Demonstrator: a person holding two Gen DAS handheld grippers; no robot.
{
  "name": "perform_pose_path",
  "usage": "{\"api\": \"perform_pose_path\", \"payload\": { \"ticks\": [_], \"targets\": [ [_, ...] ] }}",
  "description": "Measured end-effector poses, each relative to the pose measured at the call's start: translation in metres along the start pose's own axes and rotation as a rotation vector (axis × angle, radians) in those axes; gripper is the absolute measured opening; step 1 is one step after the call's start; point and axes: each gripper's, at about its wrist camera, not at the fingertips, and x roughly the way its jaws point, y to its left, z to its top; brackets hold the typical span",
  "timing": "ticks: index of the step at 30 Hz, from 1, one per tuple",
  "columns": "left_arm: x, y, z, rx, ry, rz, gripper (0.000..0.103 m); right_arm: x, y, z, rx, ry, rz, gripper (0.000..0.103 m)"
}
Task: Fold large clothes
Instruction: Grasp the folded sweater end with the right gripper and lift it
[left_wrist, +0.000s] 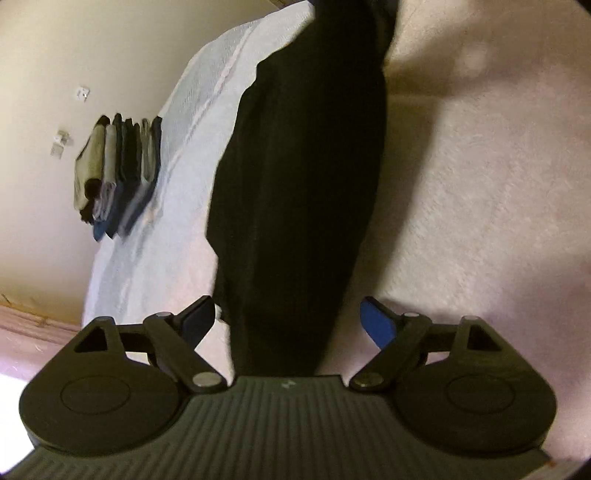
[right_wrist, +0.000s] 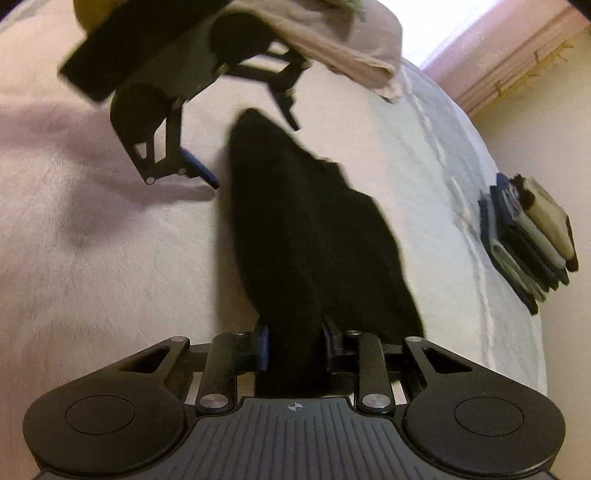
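Observation:
A long black garment (left_wrist: 299, 192) lies in a narrow strip across the bed. In the left wrist view it runs between the fingers of my left gripper (left_wrist: 288, 321), which stands open wide; neither pad presses on the cloth. In the right wrist view my right gripper (right_wrist: 295, 343) is shut on the near end of the black garment (right_wrist: 306, 236). In that view my left gripper (right_wrist: 255, 155) hovers open over the garment's far end, held by a person's arm in a beige sleeve (right_wrist: 351, 40).
The bed has a fuzzy pink blanket (right_wrist: 92, 240) and a pale blue-white cover (left_wrist: 192, 122) beside it. A stack of folded clothes (left_wrist: 118, 173) (right_wrist: 532, 236) sits near the bed's edge by a cream wall. A bright window (right_wrist: 454, 26) shows in one corner.

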Motion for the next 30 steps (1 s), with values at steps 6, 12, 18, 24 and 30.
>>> {"api": "perform_pose_path", "payload": {
  "ticks": [6, 12, 18, 24, 30],
  "targets": [
    [0.011, 0.000, 0.025, -0.037, 0.011, -0.092, 0.037, 0.003, -0.013, -0.028, -0.005, 0.008, 0.026, 0.026],
    [0.011, 0.015, 0.027, -0.197, 0.060, -0.170, 0.026, 0.017, 0.032, -0.039, -0.068, -0.024, -0.080, 0.071],
    [0.009, 0.042, 0.027, -0.289, 0.078, -0.225, 0.026, 0.062, 0.050, -0.044, -0.221, 0.022, -0.186, 0.071],
    [-0.005, 0.050, 0.033, -0.304, 0.091, -0.251, 0.024, 0.046, 0.002, -0.034, -0.161, 0.048, -0.125, 0.024],
    [-0.057, 0.089, 0.048, -0.392, 0.080, -0.318, 0.023, -0.035, -0.057, -0.006, -0.124, 0.058, -0.002, 0.021]
  ]
}}
